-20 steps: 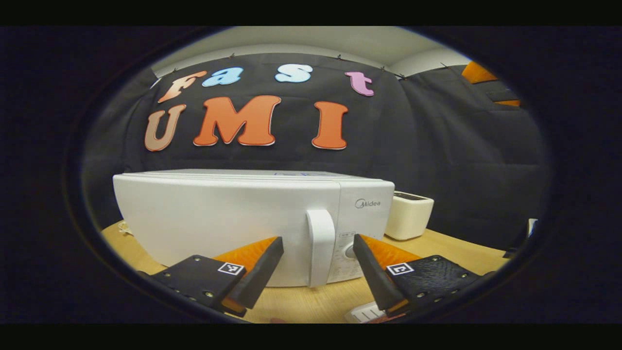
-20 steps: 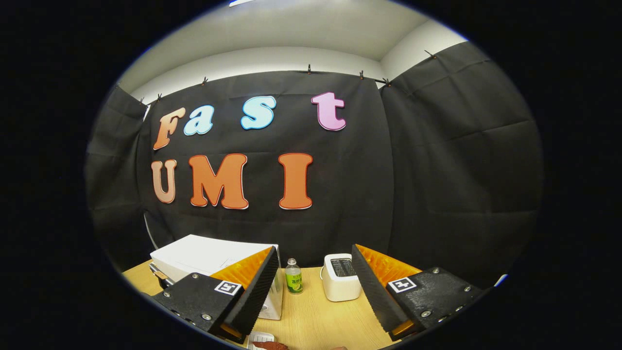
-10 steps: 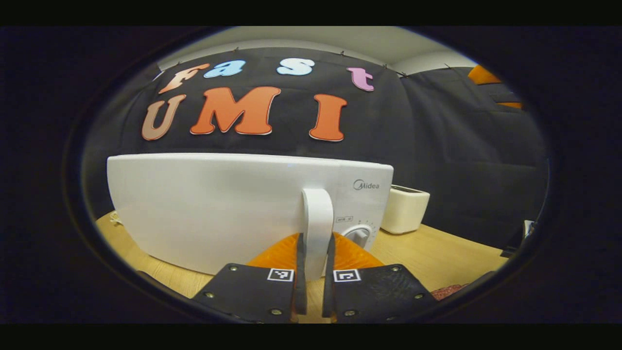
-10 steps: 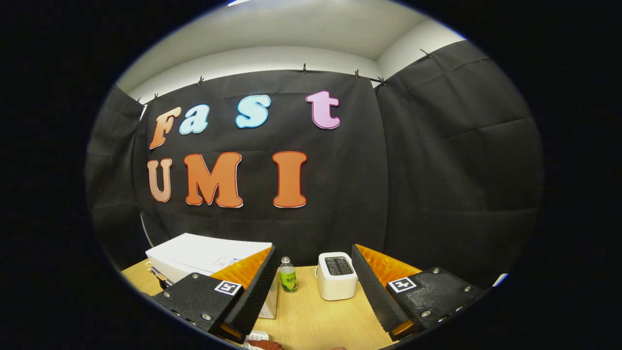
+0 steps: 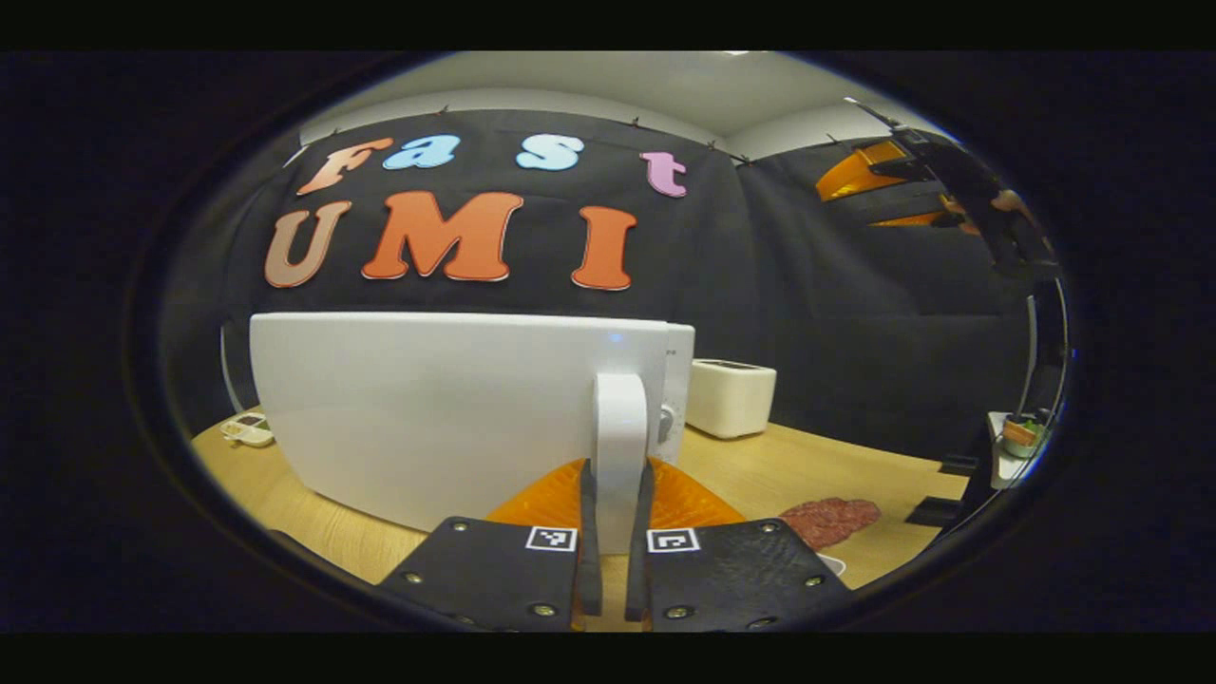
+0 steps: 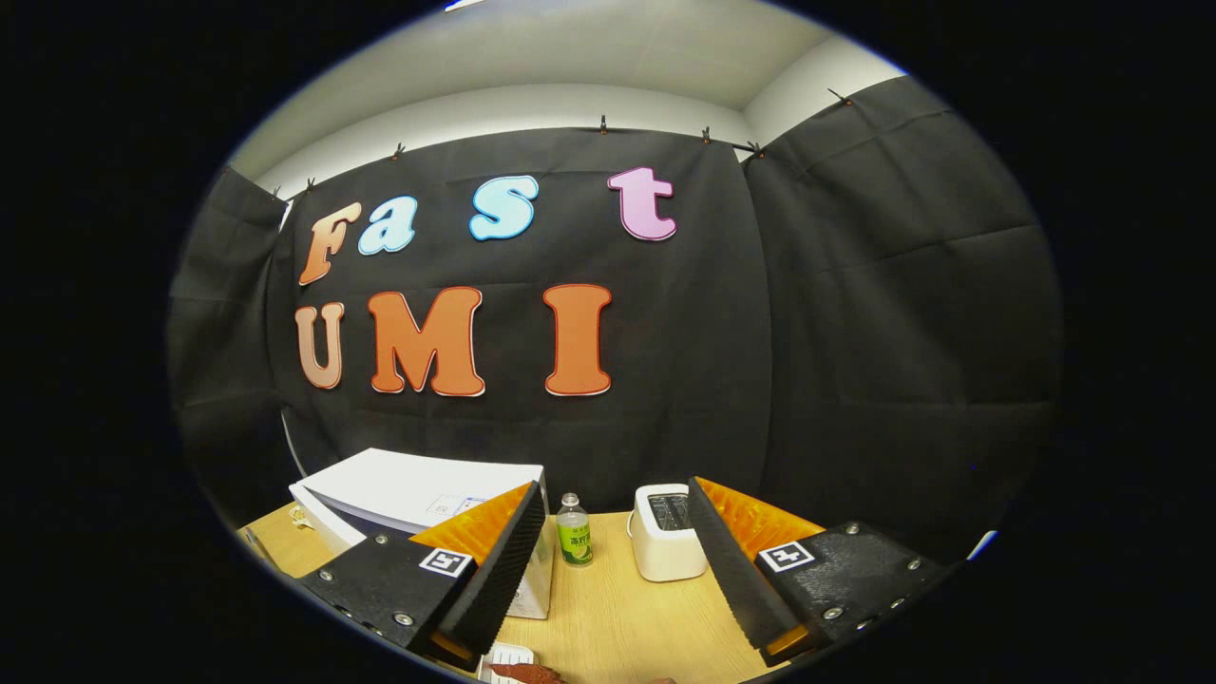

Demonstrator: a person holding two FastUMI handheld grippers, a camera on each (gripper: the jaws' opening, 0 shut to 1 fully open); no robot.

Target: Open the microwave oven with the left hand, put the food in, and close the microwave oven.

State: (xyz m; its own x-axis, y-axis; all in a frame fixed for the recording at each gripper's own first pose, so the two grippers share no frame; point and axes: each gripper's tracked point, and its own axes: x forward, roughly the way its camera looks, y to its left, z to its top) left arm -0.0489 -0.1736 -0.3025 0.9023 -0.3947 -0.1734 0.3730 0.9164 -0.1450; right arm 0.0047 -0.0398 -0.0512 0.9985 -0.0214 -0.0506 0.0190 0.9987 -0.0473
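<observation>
Both fingers (image 5: 586, 532) clamp white door handle (image 5: 620, 446)

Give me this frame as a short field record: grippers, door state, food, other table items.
left gripper: shut on the door handle
right gripper: open, holding nothing, raised above the table
microwave door: ajar, swung partly away from the body
food: on the table, right of the microwave, not yet picked up
toaster: upright at the back of the table
bottle: upright between microwave and toaster
</observation>
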